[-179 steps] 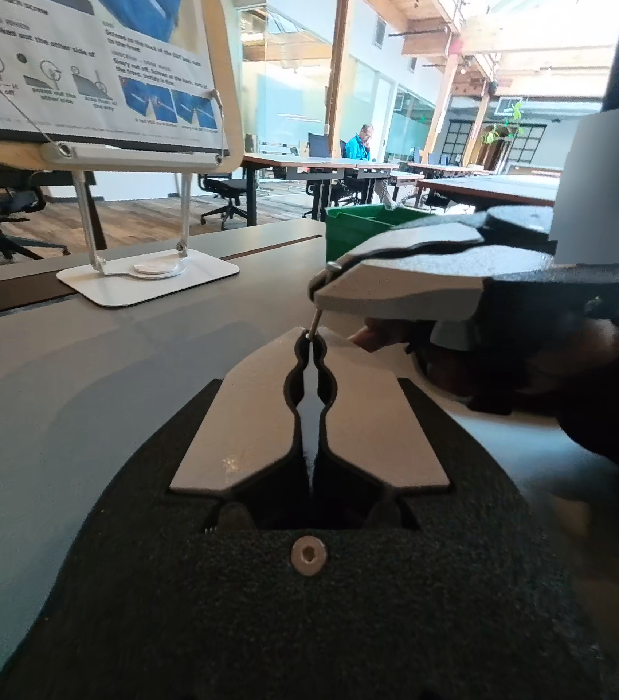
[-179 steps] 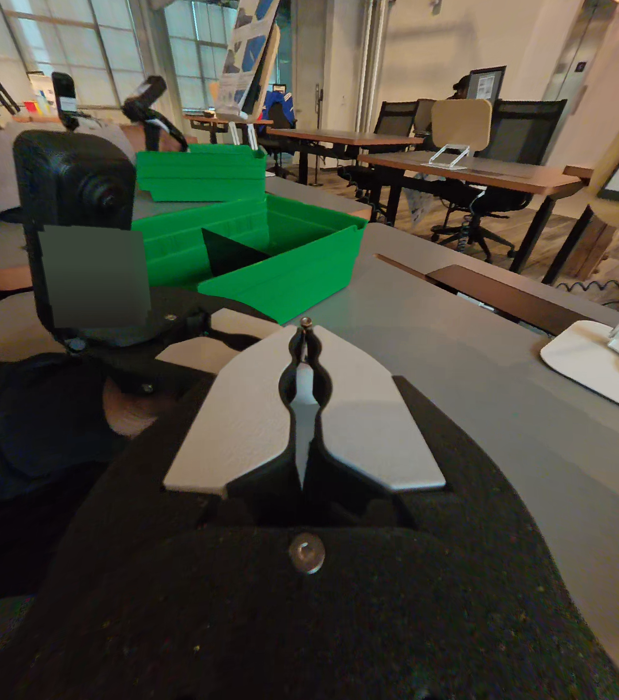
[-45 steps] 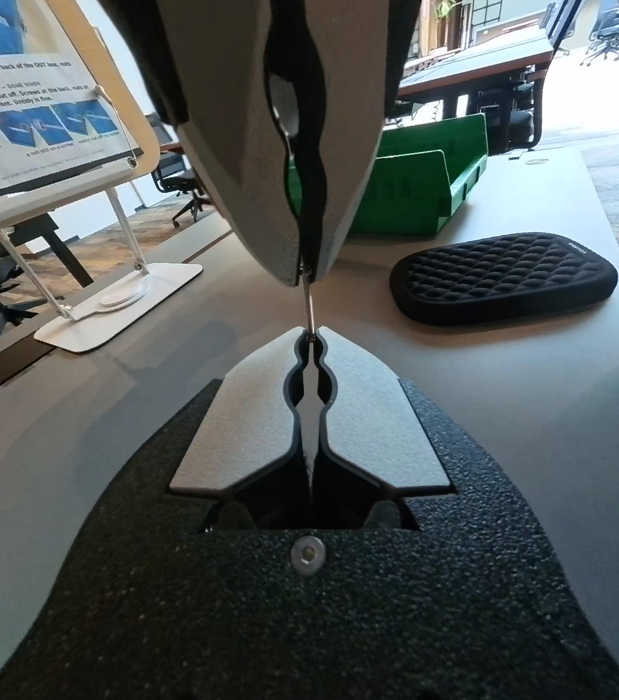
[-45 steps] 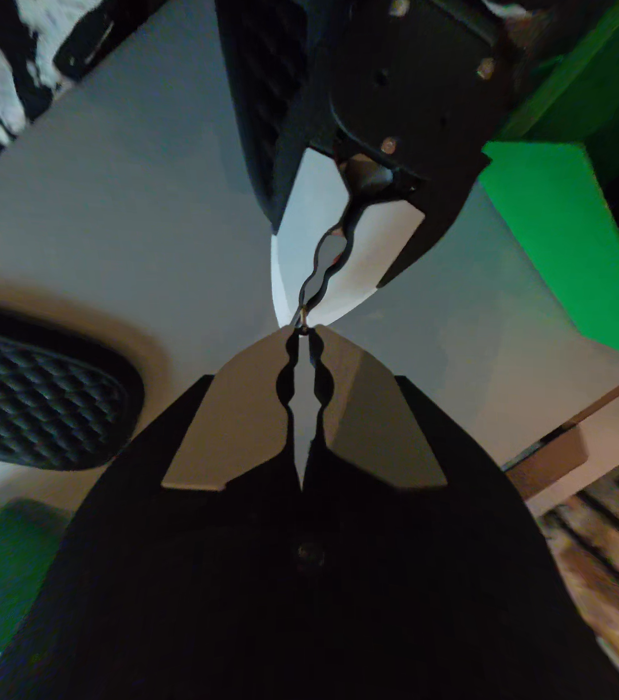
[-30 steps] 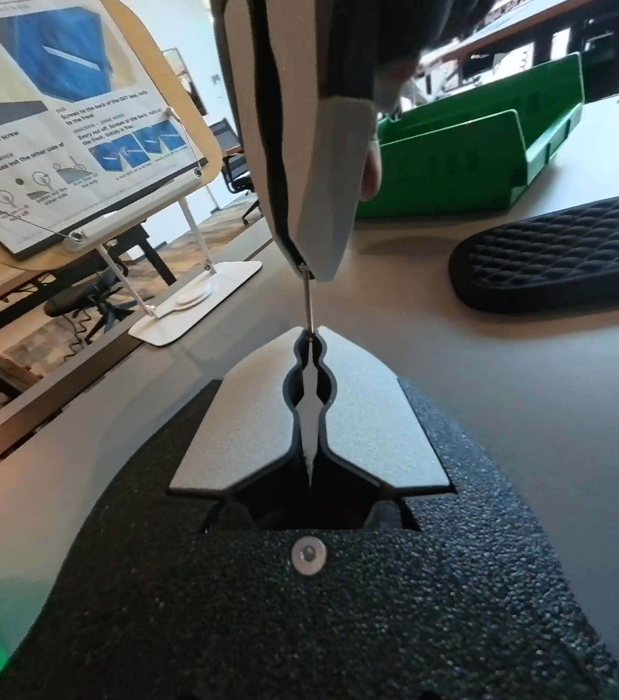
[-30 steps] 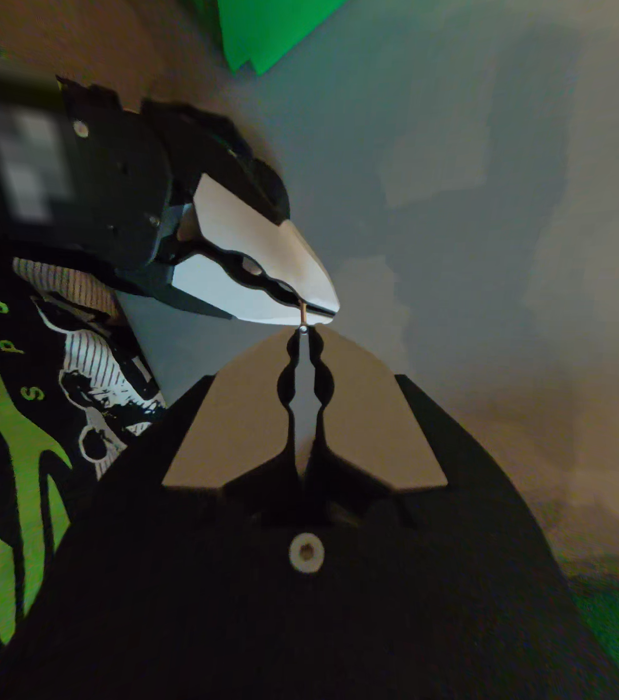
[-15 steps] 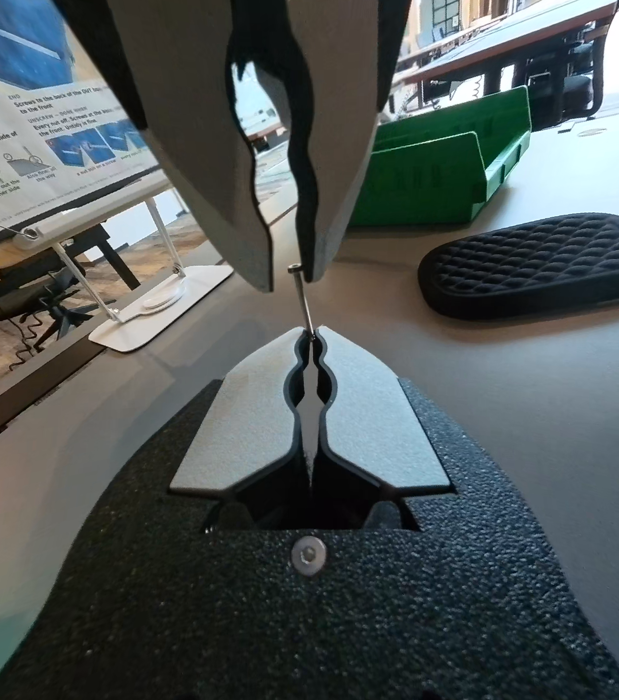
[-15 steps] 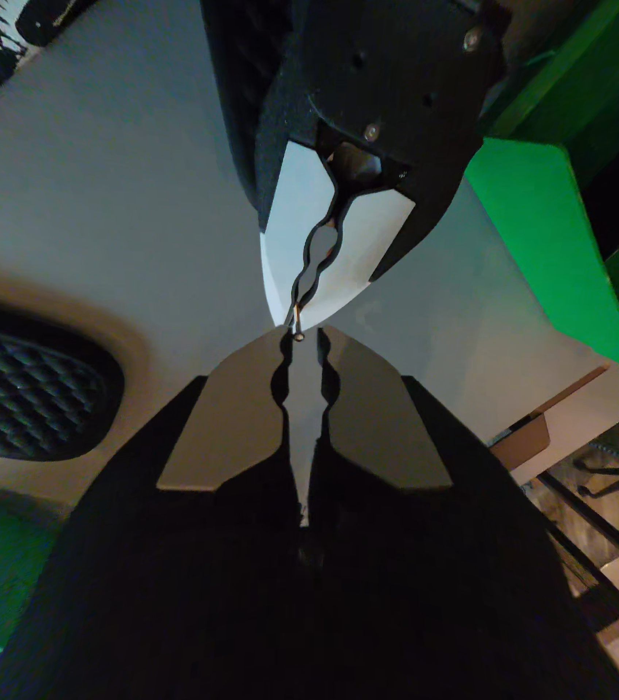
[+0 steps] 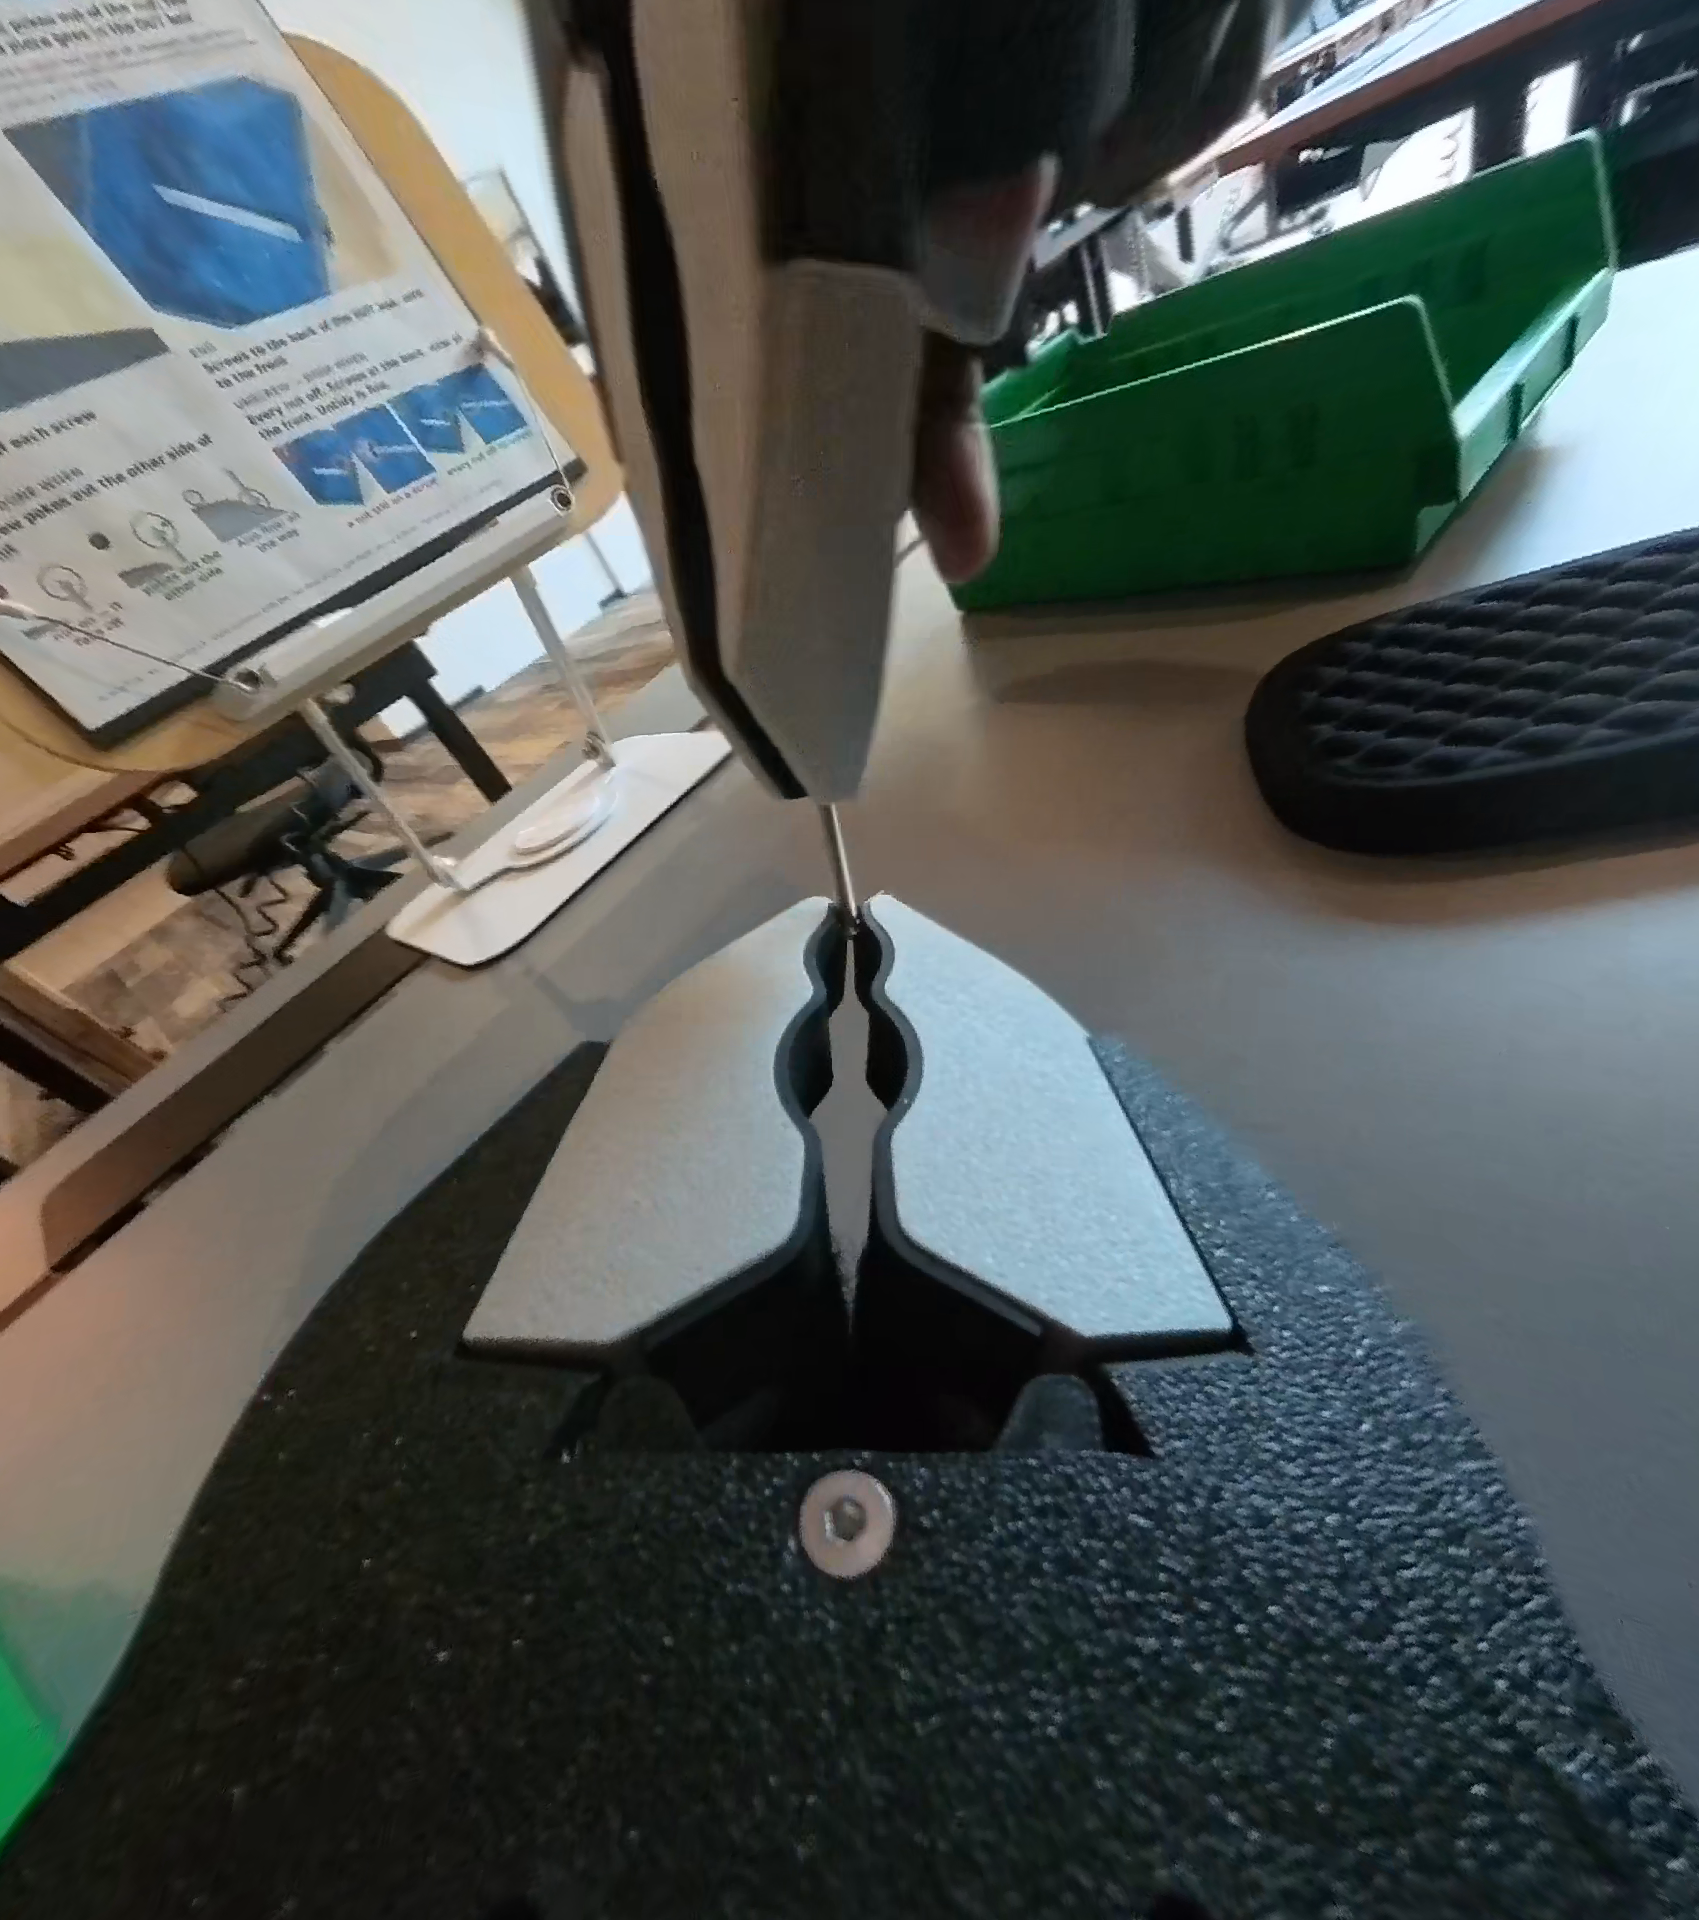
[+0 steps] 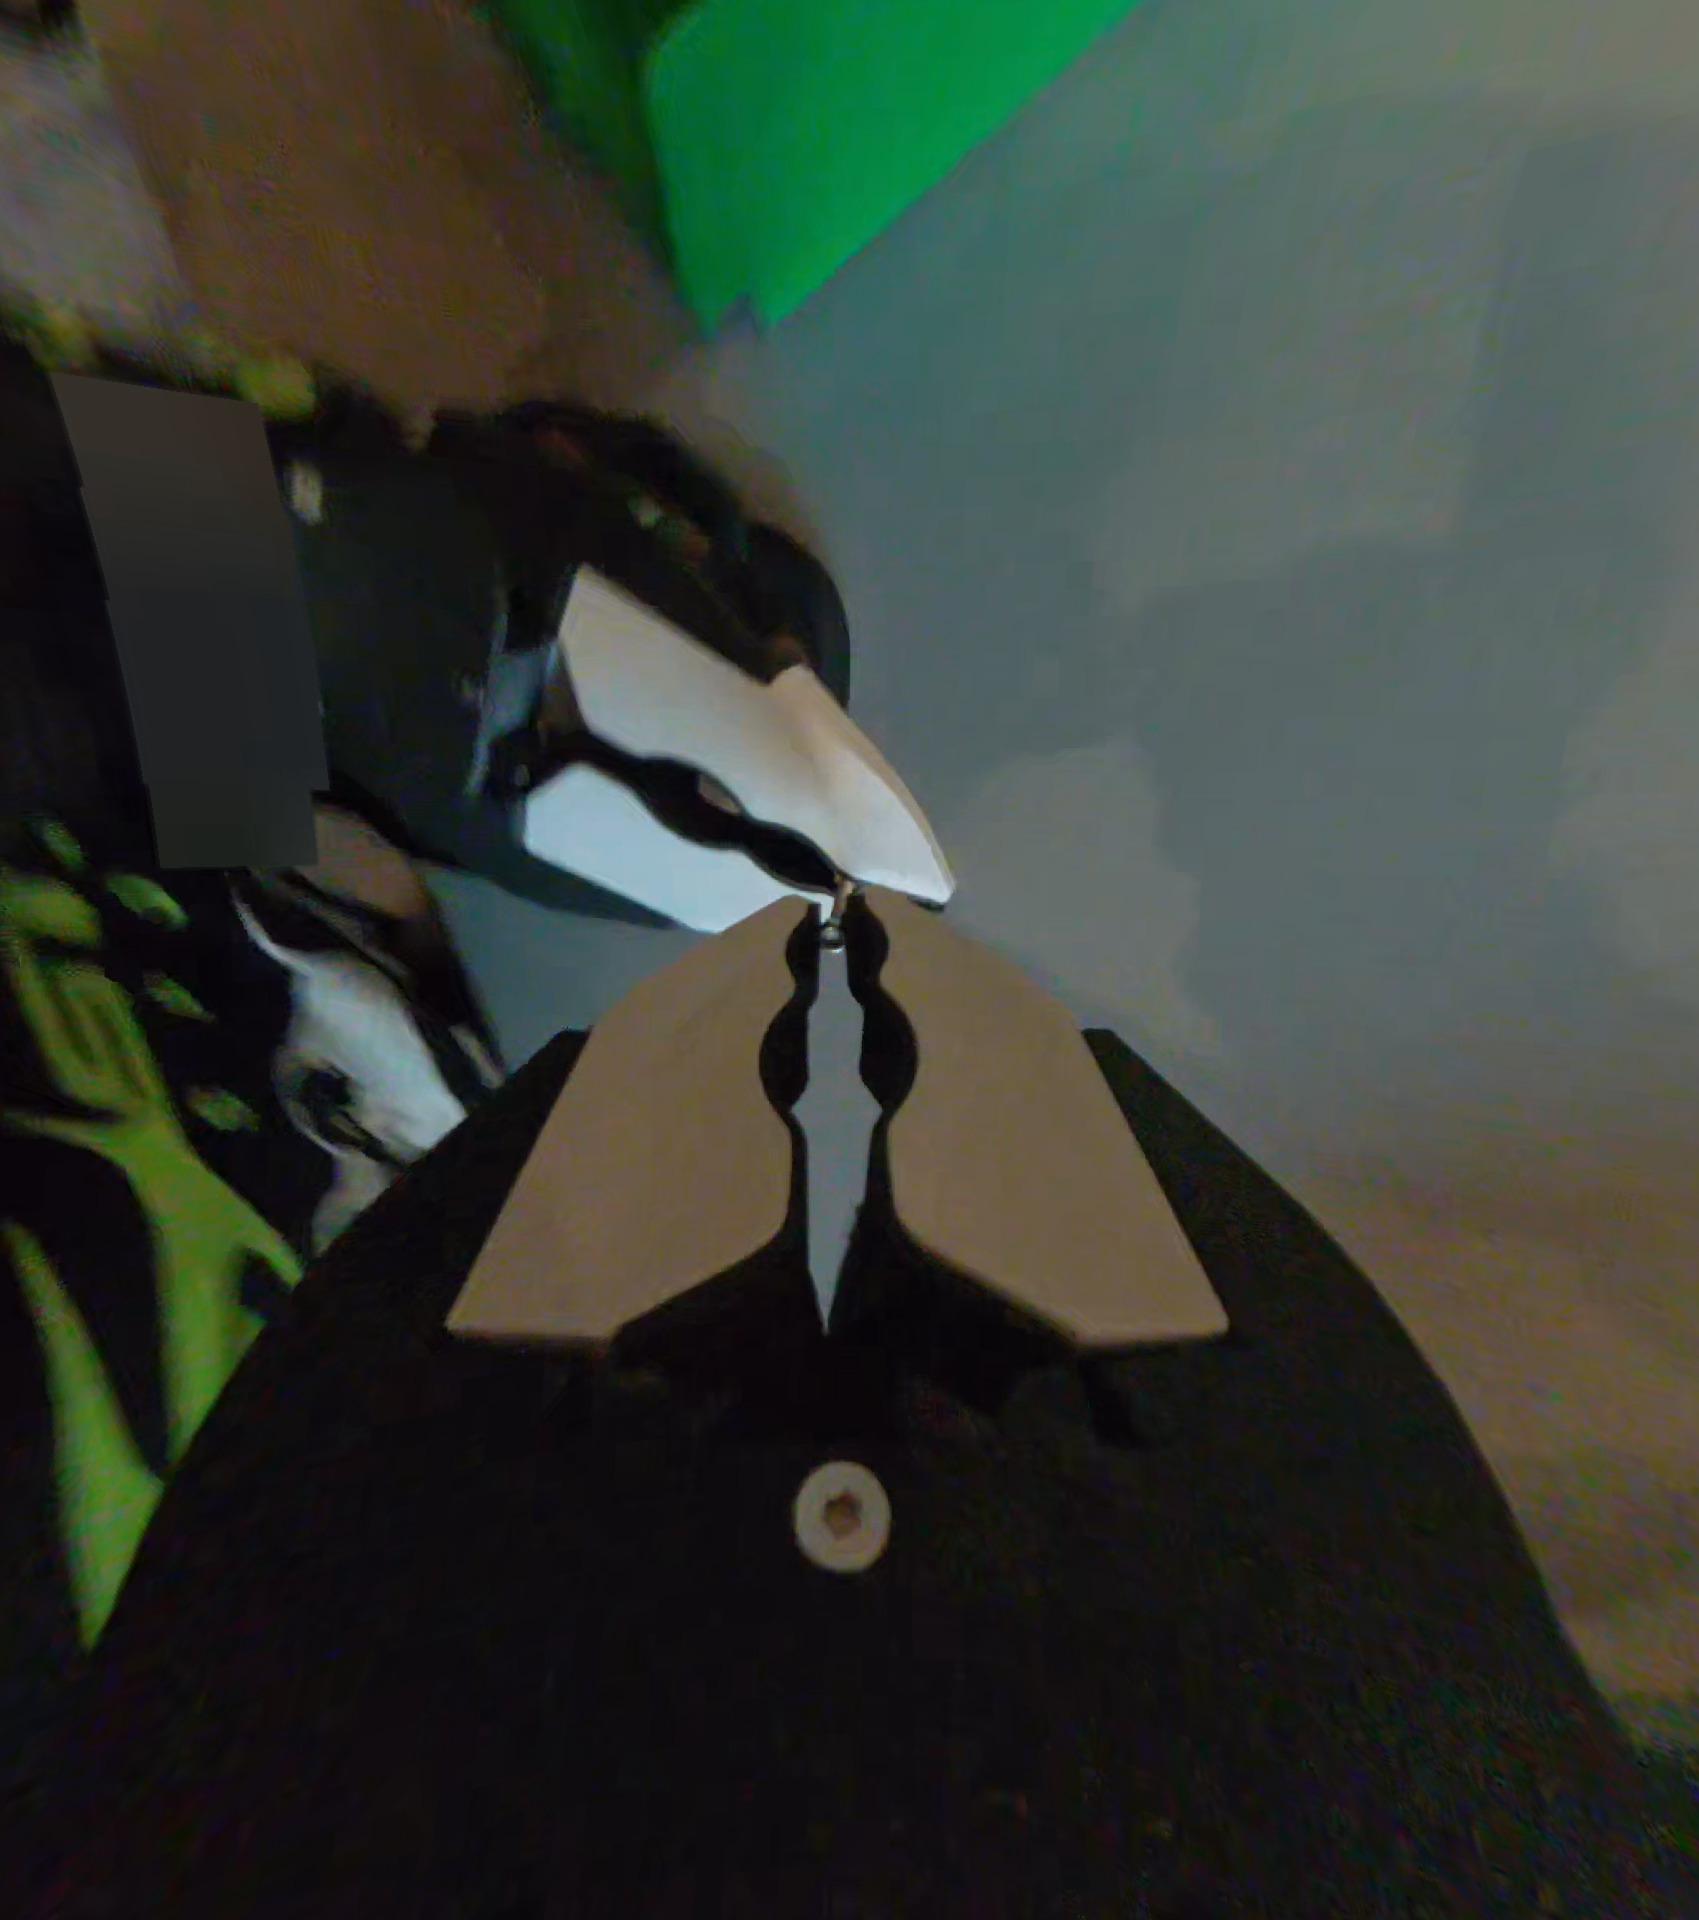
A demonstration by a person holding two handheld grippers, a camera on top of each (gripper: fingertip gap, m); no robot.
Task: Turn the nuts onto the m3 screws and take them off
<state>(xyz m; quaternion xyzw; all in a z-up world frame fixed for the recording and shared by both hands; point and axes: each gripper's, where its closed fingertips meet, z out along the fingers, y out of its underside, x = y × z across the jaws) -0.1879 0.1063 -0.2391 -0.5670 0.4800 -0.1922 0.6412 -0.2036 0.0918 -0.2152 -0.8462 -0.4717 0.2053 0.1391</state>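
In the left wrist view the left claw fills the lower half of the frame, its black housing cut off by the bottom edge. Its two grey fingers are closed together at the tips on the lower end of a thin metal screw, which stands nearly upright at the centre of the frame. The screw's upper end disappears into the tips of the right claw, which comes down from the top edge. That claw is seen mostly side-on, so its fingers hide whatever sits at the top of the screw. Part of a hand shows behind it.

In the right wrist view, which is blurred and dim, the right claw has its fingertips nearly together on a small shiny piece, the nut, at the end of the screw. The nut is too small and smeared to make out in detail. The left claw crosses in from the left of the frame with its pale fingers closed on the same screw.

Farther off on the grey desk, a black padded rest lies at the right edge, partly cut off. Beyond it sits a green bin. At the upper left an instruction sheet on a stand is cropped by the frame.
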